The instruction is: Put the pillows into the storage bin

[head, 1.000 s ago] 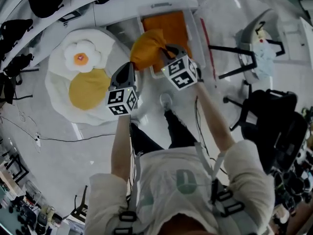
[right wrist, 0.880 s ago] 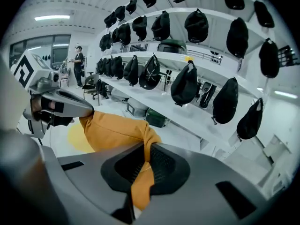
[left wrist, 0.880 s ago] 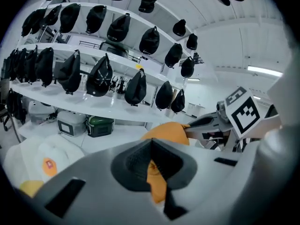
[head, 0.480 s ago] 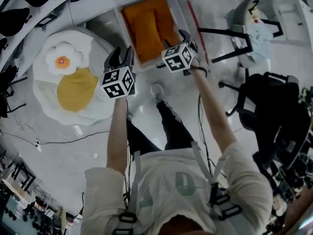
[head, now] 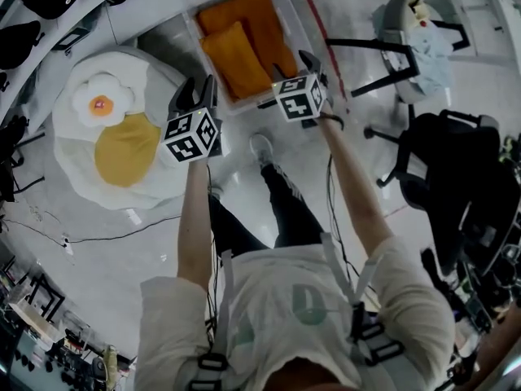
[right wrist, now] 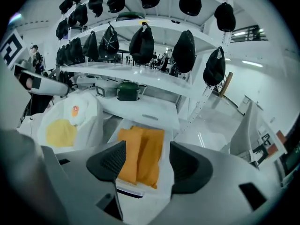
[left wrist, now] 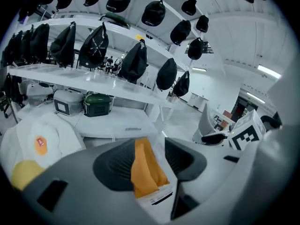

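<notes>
A clear storage bin (head: pixel 195 39) stands on the floor ahead, with two orange pillows (head: pixel 236 59) lying side by side in it. My left gripper (head: pixel 197 94) hovers just short of the bin's near left corner. My right gripper (head: pixel 295 68) is at its near right edge. Both have just opened and hold nothing. In the left gripper view the bin's orange pillows (left wrist: pixel 145 168) show beyond the parted jaws of the left gripper (left wrist: pixel 152 158). The right gripper (right wrist: pixel 143 161) frames both pillows (right wrist: pixel 140 156) the same way. A yellow pillow (head: pixel 126 149) and an egg-shaped pillow (head: pixel 98 104) rest on a white cushion (head: pixel 73 169) to the left.
Shelves hung with black bags (right wrist: pixel 140 41) run behind the bin. Office chairs (head: pixel 444 169) and a grey chair (head: pixel 399 47) stand to the right. A cable (head: pixel 98 239) trails over the floor at the left. The person's shoe (head: pixel 260 147) is just behind the bin.
A second ago both grippers held an orange pillow above the bin. It now lies in the bin beside the other one, both grippers have opened, and the hands have come lower.
</notes>
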The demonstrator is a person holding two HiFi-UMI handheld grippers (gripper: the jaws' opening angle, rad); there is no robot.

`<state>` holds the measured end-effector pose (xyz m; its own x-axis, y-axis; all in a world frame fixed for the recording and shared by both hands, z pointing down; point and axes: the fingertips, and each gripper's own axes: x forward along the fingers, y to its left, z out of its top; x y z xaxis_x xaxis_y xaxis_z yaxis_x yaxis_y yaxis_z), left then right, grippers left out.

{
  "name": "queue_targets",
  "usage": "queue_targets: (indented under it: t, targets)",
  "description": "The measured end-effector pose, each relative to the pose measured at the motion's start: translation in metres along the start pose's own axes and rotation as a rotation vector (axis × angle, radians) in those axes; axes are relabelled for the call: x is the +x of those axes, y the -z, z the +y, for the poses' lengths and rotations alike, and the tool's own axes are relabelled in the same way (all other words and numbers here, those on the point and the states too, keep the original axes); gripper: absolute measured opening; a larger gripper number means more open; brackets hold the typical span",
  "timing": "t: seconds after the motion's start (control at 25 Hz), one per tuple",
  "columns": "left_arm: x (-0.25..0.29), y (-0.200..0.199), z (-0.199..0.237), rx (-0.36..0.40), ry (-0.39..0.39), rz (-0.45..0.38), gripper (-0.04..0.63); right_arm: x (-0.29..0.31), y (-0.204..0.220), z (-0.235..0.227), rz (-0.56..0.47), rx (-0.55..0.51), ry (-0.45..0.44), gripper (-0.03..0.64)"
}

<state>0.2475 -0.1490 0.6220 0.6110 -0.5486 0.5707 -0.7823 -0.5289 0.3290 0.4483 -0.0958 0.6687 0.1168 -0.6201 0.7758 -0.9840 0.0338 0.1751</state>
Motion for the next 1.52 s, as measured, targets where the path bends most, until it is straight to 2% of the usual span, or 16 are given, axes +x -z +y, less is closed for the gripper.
queue_targets:
  t: [0.24, 0.4, 0.48, 0.76, 1.04, 1.2, 1.32, 1.52]
  targets:
    - [-0.028, -0.008, 0.033, -0.029, -0.042, -0.039, 0.183, -0.013, -0.043, 0.032, -0.073, 0.021, -0.045, 0.279]
    - [-0.061, -0.014, 0.068, -0.055, -0.096, -0.077, 0.183, -0.029, -0.083, 0.073, -0.195, 0.013, -0.180, 0.278]
    - [-0.079, -0.017, 0.090, -0.066, -0.124, -0.098, 0.194, -0.036, -0.100, 0.094, -0.230, 0.023, -0.212, 0.278]
    - [-0.157, -0.027, 0.187, -0.097, -0.215, -0.166, 0.232, -0.054, -0.156, 0.204, -0.287, -0.034, -0.282, 0.278]
    - [-0.232, -0.030, 0.297, -0.182, -0.261, -0.233, 0.253, -0.067, -0.195, 0.322, -0.281, -0.084, -0.334, 0.278]
    - [-0.255, -0.026, 0.345, -0.260, -0.297, -0.263, 0.256, -0.070, -0.220, 0.370, -0.289, -0.098, -0.378, 0.278]
    - [-0.247, -0.010, 0.390, -0.328, -0.337, -0.270, 0.258, -0.041, -0.236, 0.406, -0.290, -0.098, -0.451, 0.278]
    - [-0.193, 0.069, 0.484, -0.525, -0.432, -0.271, 0.258, 0.062, -0.226, 0.472, -0.244, -0.115, -0.570, 0.278]
